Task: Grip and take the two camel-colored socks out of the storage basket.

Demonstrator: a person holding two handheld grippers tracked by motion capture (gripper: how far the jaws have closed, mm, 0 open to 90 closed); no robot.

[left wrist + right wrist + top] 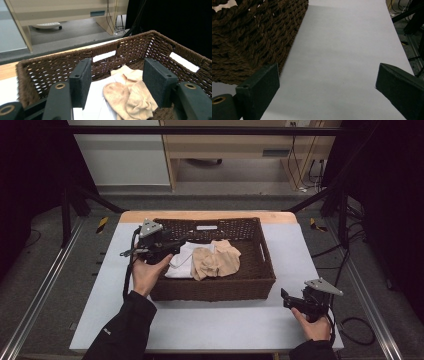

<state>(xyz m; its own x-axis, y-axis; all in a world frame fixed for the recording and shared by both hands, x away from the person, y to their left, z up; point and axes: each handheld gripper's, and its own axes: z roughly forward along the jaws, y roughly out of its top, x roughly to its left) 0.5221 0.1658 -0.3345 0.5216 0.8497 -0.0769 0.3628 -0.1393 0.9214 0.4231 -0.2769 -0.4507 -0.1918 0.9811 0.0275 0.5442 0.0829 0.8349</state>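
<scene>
The left gripper [176, 245], jaws apart, hangs over the basket's [215, 289] left side near beige socks [217, 260], while the right gripper [286, 298], jaws apart, rests on the worktop [220, 320].

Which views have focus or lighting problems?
High view: dim, soft overall; dark brown woven basket still readable. Left gripper view: sharp on the beige socks and white folded cloth, black backdrop swallows the right side. Right gripper view: basket wall crisp, pale table surface flat grey, no glare.

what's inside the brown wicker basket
The brown woven wicker basket holds a beige sock-like garment lying partly over a white folded cloth. What lies under them is covered.
</scene>
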